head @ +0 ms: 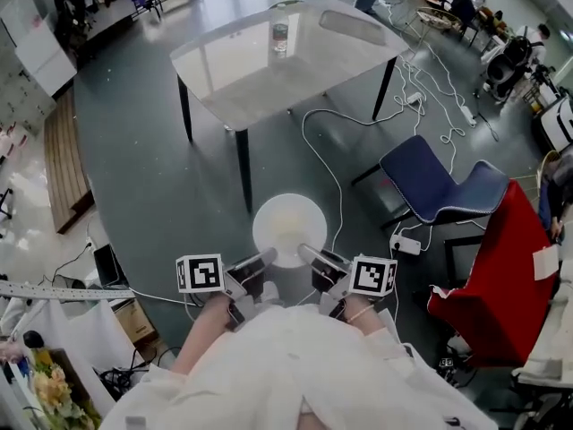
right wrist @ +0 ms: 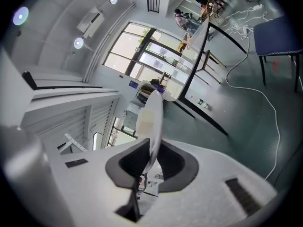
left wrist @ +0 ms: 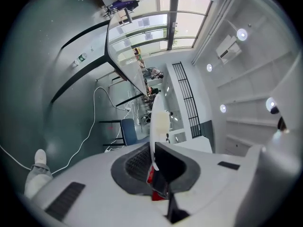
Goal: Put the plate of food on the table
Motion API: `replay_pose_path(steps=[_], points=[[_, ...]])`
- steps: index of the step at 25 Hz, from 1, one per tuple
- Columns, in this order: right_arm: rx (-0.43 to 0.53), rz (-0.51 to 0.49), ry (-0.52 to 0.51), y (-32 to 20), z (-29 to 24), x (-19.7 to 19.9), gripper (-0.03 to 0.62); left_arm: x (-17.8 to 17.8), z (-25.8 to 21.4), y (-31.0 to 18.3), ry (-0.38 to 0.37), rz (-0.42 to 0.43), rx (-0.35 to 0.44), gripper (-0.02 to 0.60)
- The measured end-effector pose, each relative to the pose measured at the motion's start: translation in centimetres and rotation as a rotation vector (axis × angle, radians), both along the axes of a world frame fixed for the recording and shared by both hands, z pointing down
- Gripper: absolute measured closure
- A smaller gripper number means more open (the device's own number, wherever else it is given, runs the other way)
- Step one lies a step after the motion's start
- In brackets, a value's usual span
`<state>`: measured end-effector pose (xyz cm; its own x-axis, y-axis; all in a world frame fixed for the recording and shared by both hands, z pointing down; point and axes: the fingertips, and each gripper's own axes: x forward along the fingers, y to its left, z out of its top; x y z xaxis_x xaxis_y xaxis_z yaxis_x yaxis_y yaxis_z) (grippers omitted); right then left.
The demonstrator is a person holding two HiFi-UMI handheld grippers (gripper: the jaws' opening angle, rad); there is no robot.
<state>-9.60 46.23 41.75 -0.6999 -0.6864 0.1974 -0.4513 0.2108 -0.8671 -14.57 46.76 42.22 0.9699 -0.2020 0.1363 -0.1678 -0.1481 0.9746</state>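
Left gripper (head: 265,259) and right gripper (head: 309,254) each clamp the plate (head: 260,223) by its near rim (pale food (head: 291,226) on top). Table (head: 242,61) sits farther off, w/ a bottle (head: 280,37) on it.

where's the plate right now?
Head view, lower centre: the plate is gripped at its near rim by the left gripper and right gripper, above the floor, short of the table.
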Motion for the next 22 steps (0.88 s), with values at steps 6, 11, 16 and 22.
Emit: replay_pose_path(steps=[6, 11, 16, 22], points=[[-0.119, 0.164, -0.157, -3.8, 0.7, 0.5, 0.577, -0.5, -0.6, -4.8, 0.052, -0.068, -0.108, 0.557], [-0.136, 0.172, -0.131, -5.1, 1.5, 0.8, 0.577, -0.4, 0.4, -6.2, 0.039, -0.076, -0.115, 0.557], [-0.192, 0.135, -0.167, -7.5, 2.4, 0.2, 0.577, -0.8, 1.3, -8.4, 0.029, -0.105, -0.116, 0.557], [-0.231, 0.117, -0.143, -11.1, 3.9, 0.9, 0.577, -0.3, 2.4, -12.0, 0.002, -0.116, -0.104, 0.557]])
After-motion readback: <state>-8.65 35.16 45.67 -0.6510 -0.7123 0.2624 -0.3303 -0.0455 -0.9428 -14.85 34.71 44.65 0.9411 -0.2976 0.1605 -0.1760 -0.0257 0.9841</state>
